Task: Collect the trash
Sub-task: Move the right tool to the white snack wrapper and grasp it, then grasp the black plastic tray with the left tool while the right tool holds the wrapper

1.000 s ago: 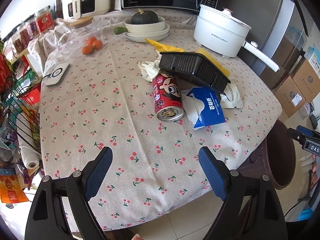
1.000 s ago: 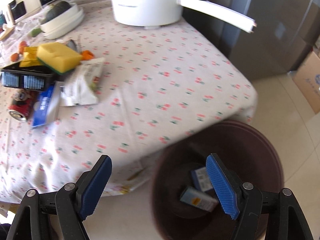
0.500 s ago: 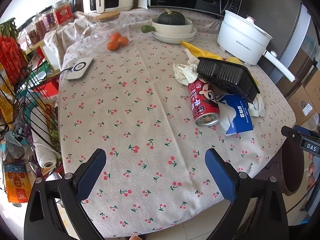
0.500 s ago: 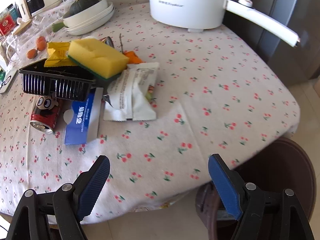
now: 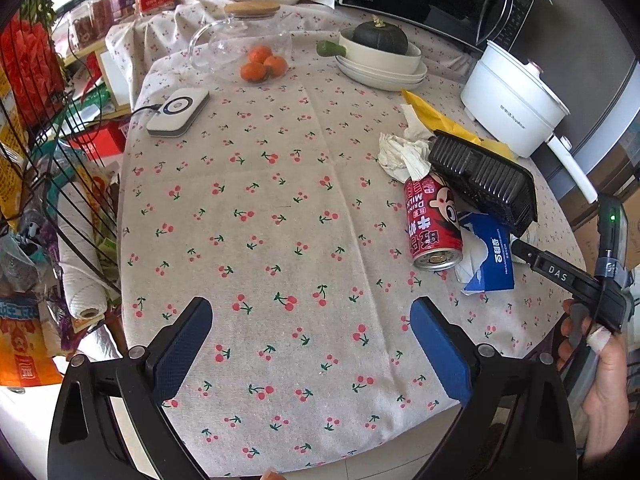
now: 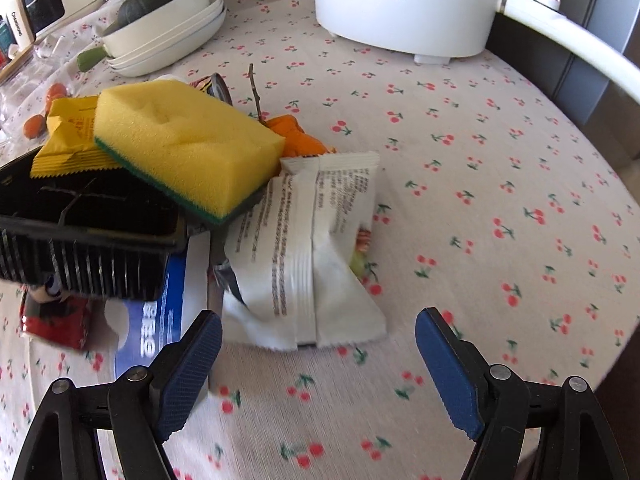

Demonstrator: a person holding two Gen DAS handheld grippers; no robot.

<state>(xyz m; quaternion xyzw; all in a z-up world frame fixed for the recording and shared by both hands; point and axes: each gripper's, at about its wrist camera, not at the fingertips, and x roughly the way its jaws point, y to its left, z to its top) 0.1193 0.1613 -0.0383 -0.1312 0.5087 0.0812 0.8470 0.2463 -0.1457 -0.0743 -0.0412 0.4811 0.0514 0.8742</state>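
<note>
Left wrist view: your left tongs (image 5: 310, 346) hang released over the near edge of the worktop (image 5: 280, 208), nothing between the blue pads; their jaws have just been opening wider
Trash from here: the red milk can (image 5: 434, 222) lies on its side to the right, touching the blue tissue pack (image 5: 494, 258); the black plastic tray (image 5: 484, 182) leans over both; crumpled white paper (image 5: 402, 152) sits just behind the can
Your right hand (image 5: 596, 364): at the right edge, gripping the other tool's handle

Right wrist view: your right tongs (image 6: 318, 360) are released and empty, jaws wide, over the cloth just in front of the white snack wrapper (image 6: 316, 248)
Pile here: the yellow sponge (image 6: 186, 146) rests on the tray's rim and overlaps the wrapper; a yellow packet (image 6: 70, 136) lies on the tray's far edge; orange peel (image 6: 294, 136) sits behind the sponge
Background: the white electric pot (image 6: 404, 4) stands at the back
</note>
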